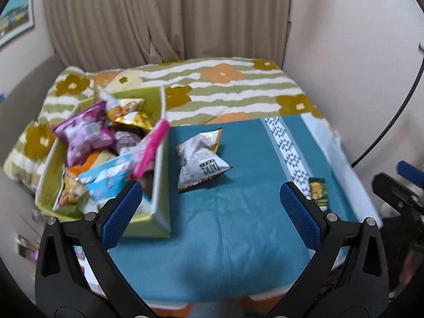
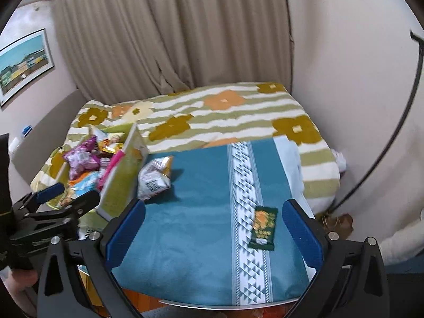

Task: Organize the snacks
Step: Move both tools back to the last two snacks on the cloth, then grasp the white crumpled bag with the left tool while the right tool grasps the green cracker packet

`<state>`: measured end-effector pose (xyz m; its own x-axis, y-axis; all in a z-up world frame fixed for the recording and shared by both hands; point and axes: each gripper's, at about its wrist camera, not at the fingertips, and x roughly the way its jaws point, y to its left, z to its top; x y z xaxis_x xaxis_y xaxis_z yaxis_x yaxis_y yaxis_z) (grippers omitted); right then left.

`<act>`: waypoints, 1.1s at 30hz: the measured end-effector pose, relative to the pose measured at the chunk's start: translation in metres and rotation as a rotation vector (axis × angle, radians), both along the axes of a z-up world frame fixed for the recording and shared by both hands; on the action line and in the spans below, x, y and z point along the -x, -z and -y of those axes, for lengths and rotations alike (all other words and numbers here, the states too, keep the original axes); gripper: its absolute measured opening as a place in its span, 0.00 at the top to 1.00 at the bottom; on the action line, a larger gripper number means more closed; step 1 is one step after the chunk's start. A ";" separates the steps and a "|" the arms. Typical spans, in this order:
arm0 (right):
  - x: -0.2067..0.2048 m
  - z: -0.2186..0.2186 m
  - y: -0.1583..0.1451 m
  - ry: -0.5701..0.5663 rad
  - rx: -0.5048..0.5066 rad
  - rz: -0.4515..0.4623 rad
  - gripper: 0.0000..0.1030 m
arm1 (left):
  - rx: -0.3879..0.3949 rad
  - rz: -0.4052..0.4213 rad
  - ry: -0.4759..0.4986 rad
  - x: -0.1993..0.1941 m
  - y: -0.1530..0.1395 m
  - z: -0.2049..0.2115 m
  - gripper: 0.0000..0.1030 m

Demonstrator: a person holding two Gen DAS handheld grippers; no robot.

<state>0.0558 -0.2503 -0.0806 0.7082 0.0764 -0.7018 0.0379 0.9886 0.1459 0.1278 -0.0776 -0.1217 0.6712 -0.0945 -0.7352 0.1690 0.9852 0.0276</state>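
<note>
A green fabric box (image 1: 159,206) (image 2: 120,188) on the left holds several snack packets, among them a purple bag (image 1: 84,132) and a pink one (image 1: 151,145). Just right of the box, a white chip bag (image 1: 201,159) (image 2: 153,177) lies on the teal cloth (image 1: 238,225) (image 2: 196,225). A small dark green packet (image 1: 319,189) (image 2: 263,225) rests on the cloth's white patterned stripe. My left gripper (image 1: 210,212) is open above the cloth's near part, holding nothing. My right gripper (image 2: 214,230) is open too, the green packet lying between and beyond its fingers. The left tool (image 2: 53,212) shows in the right wrist view.
A floral striped blanket (image 1: 225,87) (image 2: 225,116) covers the bed behind the cloth. Beige curtains (image 1: 164,18) hang at the back and a wall (image 2: 344,79) stands close on the right. A framed picture (image 2: 23,63) hangs left. A dark cable (image 2: 392,137) curves down the right wall.
</note>
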 end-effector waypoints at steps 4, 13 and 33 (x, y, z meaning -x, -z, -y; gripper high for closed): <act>-0.012 0.016 0.029 0.048 -0.017 -0.058 0.00 | -0.104 -0.040 0.005 -0.033 0.037 0.029 0.00; -0.042 0.036 0.098 0.112 0.005 -0.182 0.00 | -0.319 -0.141 -0.035 -0.112 0.110 0.057 0.00; -0.082 0.055 0.177 0.195 0.011 -0.332 0.01 | -0.363 -0.278 -0.040 -0.185 0.181 0.053 0.15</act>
<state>0.1383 -0.3056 -0.2580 0.4428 -0.0457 -0.8955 0.2683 0.9597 0.0838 0.3130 -0.1309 -0.3022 0.4417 0.2244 -0.8687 0.1806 0.9262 0.3311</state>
